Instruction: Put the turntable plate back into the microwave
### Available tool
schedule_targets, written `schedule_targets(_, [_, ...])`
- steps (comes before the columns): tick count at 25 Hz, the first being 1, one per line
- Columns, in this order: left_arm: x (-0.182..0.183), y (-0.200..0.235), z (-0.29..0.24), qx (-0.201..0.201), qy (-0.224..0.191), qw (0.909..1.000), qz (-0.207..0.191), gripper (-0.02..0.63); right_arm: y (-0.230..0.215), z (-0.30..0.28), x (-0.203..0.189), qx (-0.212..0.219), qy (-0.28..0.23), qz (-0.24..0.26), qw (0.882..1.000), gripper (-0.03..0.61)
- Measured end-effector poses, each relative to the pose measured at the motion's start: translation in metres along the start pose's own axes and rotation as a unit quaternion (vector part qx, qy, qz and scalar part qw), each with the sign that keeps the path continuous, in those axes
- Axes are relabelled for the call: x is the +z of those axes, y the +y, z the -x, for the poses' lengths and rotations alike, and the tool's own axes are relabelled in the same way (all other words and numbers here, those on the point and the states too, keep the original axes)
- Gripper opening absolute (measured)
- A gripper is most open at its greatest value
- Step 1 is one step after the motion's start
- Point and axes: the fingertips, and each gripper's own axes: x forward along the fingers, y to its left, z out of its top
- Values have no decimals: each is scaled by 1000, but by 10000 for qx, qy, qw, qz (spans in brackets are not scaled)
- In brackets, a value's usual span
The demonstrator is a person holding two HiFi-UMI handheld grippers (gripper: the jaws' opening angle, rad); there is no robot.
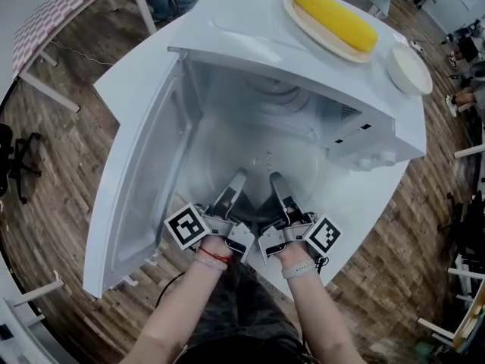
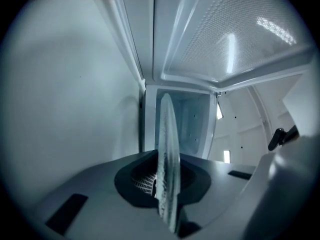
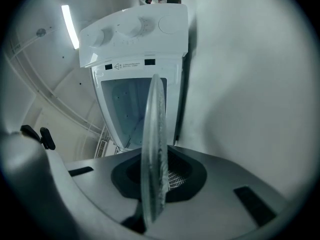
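At 9 o'clock the microwave door (image 1: pixel 140 184) is standing fully open, and the microwave (image 1: pixel 250 40) is being carried on a white tabletop (image 1: pixel 125 82).

The left gripper (image 1: pixel 233 188) is being held inside the cavity mouth. Its fingers (image 2: pixel 100 194) are clamped on the near rim of the glass turntable plate (image 1: pixel 261 158), which its own view shows edge-on between them.

From both pairs of fingers the plate is extending toward 12 o'clock, into the cavity. Its flat face is judged to be roughly level with the cavity floor. Whether it is resting on that floor cannot be told. The coming move is judged to depend on keeping the plate centred while it is being lowered.

The right gripper (image 1: pixel 279 189) is placed just beside the left one, equally near the plate. Its fingers are likewise closed on the same near rim.

At 3 o'clock the control panel (image 1: pixel 375 158) is showing its knobs. A small label with an arrow is being seen there in the right gripper view, but its print is too small to be read. No brand is legible.

On top of the microwave, toward 1 o'clock, a corn cob (image 1: pixel 335 17) is lying on a dish (image 1: pixel 314 30). A white bowl (image 1: pixel 409 68) is standing near it.
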Motion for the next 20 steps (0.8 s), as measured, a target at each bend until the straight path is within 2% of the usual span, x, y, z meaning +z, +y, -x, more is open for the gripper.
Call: schedule_targets(20, [20,4,-30,21,62,10000,15,31,-5,-32,16,-6,-55,-75,10000,41])
